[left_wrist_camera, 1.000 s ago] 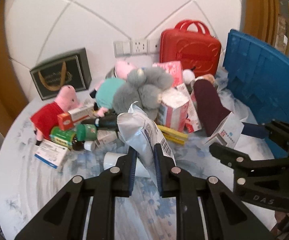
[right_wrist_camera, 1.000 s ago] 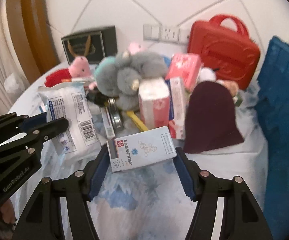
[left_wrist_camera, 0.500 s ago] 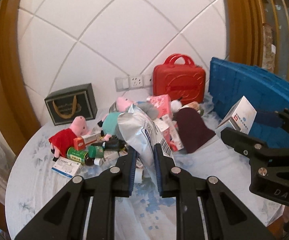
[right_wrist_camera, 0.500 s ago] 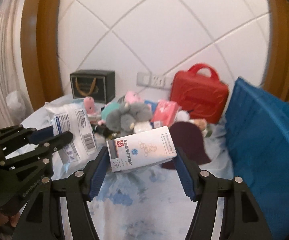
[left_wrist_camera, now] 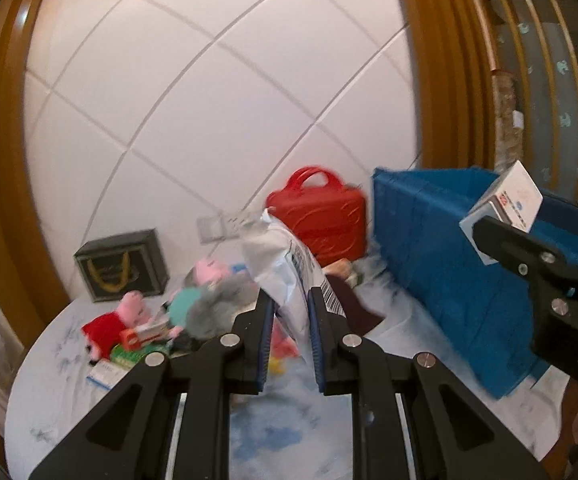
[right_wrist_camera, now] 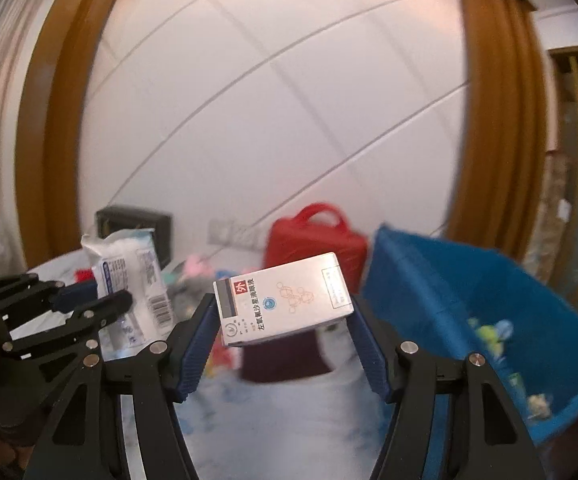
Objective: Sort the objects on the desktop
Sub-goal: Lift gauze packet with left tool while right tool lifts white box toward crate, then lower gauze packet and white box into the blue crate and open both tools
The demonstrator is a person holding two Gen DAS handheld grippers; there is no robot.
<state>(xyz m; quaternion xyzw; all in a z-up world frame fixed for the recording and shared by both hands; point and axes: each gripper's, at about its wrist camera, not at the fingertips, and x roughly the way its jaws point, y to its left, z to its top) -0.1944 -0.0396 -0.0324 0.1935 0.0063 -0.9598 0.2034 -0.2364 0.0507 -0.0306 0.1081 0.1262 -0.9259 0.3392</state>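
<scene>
My left gripper (left_wrist_camera: pixel 291 300) is shut on a white crinkled plastic packet (left_wrist_camera: pixel 285 264) with a barcode and holds it high above the table. The packet also shows in the right wrist view (right_wrist_camera: pixel 133 280). My right gripper (right_wrist_camera: pixel 283 316) is shut on a white medicine box (right_wrist_camera: pixel 281 300) with printed Chinese text, held in the air left of the blue bin (right_wrist_camera: pixel 485 320). In the left wrist view the box (left_wrist_camera: pixel 505 204) hangs over the blue bin (left_wrist_camera: pixel 449 248). A pile of plush toys (left_wrist_camera: pixel 209 300) and boxes lies on the round table (left_wrist_camera: pixel 57 392).
A red case (left_wrist_camera: pixel 317 208) stands by the wall behind the pile. A dark gift box (left_wrist_camera: pixel 123 264) stands at the back left. A dark red cloth (right_wrist_camera: pixel 281 356) lies on the table. Small colourful items (right_wrist_camera: pixel 493 332) lie inside the bin.
Both grippers have risen well above the table with their loads. The right gripper has carried the medicine box to the right, toward the blue bin.
</scene>
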